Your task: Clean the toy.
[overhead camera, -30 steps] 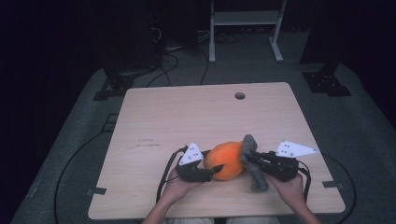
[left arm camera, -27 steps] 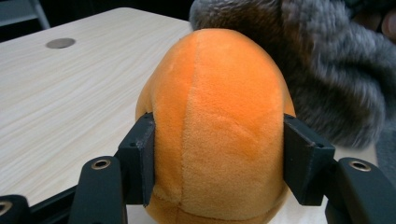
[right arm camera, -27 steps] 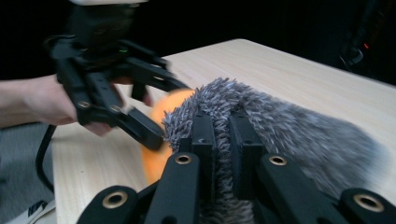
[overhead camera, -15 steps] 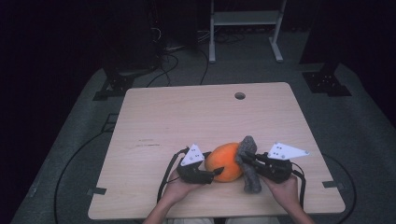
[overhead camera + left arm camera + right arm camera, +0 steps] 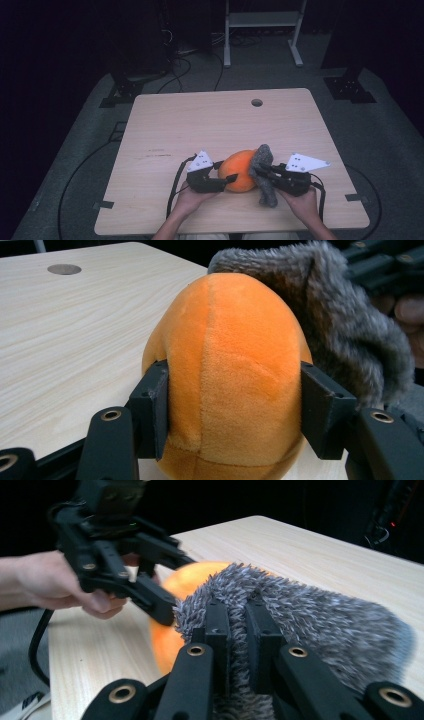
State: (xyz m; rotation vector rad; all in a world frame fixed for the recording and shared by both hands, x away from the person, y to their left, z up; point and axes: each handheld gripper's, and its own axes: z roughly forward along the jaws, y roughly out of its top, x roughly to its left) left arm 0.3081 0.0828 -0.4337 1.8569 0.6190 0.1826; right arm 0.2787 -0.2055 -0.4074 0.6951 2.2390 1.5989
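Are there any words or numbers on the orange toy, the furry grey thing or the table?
No readable text anywhere.
Orange plush toy: plain, no label showing.
Grey furry piece: none.
Table: faint marks, too small to read.
Grey plates on the grippers: dots, no words.

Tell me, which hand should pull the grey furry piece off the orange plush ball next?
Probably right: the right gripper is shut on the grey furry piece, while the left gripper steadies the orange plush ball.

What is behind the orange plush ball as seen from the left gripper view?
Behind the orange plush ball lies the grey furry piece, draped against its far side. The ball covers the fur's lower part, so how the two join there cannot be seen.
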